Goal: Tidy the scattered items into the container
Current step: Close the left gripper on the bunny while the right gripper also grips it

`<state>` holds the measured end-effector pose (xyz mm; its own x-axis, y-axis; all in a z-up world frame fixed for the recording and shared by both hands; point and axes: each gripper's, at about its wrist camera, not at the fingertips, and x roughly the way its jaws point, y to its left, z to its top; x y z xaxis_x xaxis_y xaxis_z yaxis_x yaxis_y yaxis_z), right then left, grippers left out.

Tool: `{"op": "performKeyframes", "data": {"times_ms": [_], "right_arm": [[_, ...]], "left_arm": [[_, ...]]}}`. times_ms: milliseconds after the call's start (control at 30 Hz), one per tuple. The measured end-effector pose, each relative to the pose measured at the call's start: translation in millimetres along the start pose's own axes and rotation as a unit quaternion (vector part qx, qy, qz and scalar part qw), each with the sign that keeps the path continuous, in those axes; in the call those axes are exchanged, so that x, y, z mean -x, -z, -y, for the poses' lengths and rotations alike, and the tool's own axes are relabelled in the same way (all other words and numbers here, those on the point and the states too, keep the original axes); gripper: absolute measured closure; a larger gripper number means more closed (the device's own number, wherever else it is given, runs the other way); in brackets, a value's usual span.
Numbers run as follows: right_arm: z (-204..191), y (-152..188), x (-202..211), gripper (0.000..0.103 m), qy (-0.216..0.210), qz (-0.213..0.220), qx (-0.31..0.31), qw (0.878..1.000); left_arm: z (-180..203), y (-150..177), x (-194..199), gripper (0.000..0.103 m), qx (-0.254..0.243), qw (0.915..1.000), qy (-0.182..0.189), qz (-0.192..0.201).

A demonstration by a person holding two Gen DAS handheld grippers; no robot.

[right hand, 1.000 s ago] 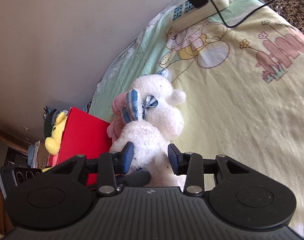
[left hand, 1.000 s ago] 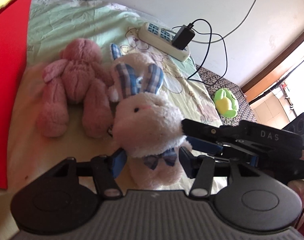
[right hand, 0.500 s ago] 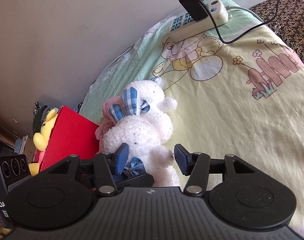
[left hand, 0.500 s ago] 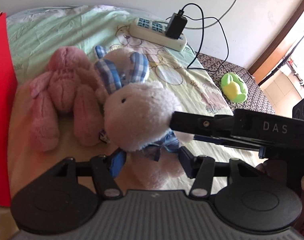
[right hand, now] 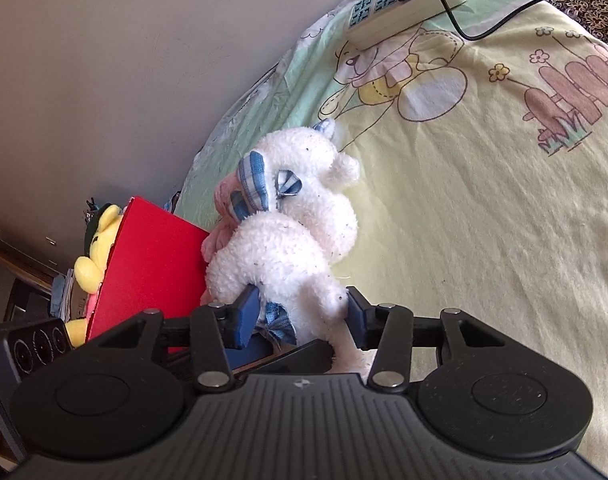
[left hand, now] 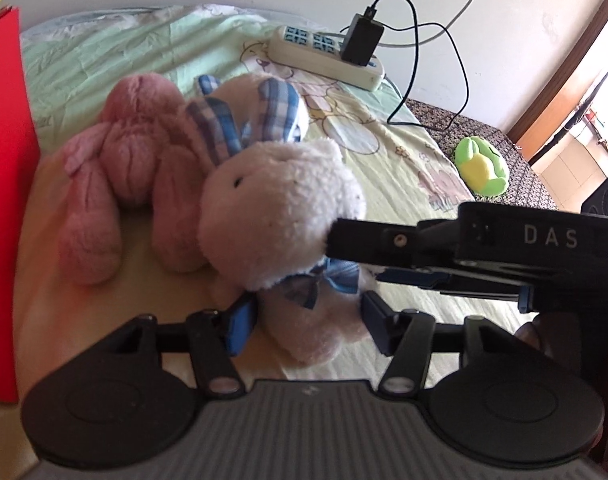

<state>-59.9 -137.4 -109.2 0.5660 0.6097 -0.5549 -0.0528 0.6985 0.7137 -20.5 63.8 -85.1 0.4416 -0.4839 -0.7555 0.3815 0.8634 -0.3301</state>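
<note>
Left wrist view shows your left gripper (left hand: 308, 320) with jaws apart around the lower body of the white rabbit (left hand: 280, 216); whether the pads press the plush I cannot tell. Your right gripper (right hand: 302, 316) also stands at the rabbit (right hand: 288, 248), jaws against both sides of its body, and it seems to hold it. The toy is soft and light, so I think it will sag and its head will flop; take it at the thick body, not at the checked ears. Just behind it the pink plush (left hand: 120, 172) lies on the sheet (left hand: 404, 168), touching the rabbit. The red box (right hand: 152, 264) stands close on the left side. Farther away, a power strip (left hand: 328, 56) lies near the wall, and a green toy (left hand: 482, 168) lies apart.
</note>
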Motion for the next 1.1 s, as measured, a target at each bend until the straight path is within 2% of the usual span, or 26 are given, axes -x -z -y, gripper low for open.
{"op": "performKeyframes", "data": {"times_ms": [167, 267, 400, 500, 633, 800, 1000, 1100], "right_arm": [[-13.9, 8.8, -3.2, 0.058, 0.042, -0.005, 0.053, 0.998], [-17.6, 11.3, 2.3, 0.062, 0.046, 0.009, 0.063, 0.997], [-17.6, 9.6, 7.1, 0.068, 0.045, 0.017, 0.057, 0.997], [-23.7, 11.5, 16.0, 0.076, 0.042, 0.029, 0.062, 0.997], [-34.0, 14.6, 28.1, 0.077, 0.039, 0.044, 0.076, 0.995], [-42.9, 17.9, 32.3, 0.078, 0.045, 0.045, 0.088, 0.994], [-43.1, 29.4, 22.7, 0.077, 0.063, 0.007, 0.083, 0.995], [-39.9, 35.3, 21.4, 0.075, 0.061, -0.001, 0.073, 0.995]], "left_arm": [[1.5, -0.3, 0.3, 0.047, -0.004, 1.0, 0.005, 0.003], [8.1, -3.0, 3.5, 0.053, -0.023, 0.9997, 0.001, 0.008], [15.6, -2.1, 10.4, 0.056, -0.05, 0.9986, -0.011, 0.016], [20.5, -3.1, 21.8, 0.058, -0.071, 0.9963, -0.023, 0.041], [27.5, -2.9, 35.6, 0.058, -0.094, 0.9931, -0.026, 0.065], [22.0, 0.7, 41.3, 0.058, -0.086, 0.9943, -0.016, 0.061], [9.4, 13.0, 34.3, 0.057, -0.07, 0.9975, -0.001, 0.015], [8.0, 18.4, 36.2, 0.052, -0.069, 0.9976, 0.002, 0.012]]}}
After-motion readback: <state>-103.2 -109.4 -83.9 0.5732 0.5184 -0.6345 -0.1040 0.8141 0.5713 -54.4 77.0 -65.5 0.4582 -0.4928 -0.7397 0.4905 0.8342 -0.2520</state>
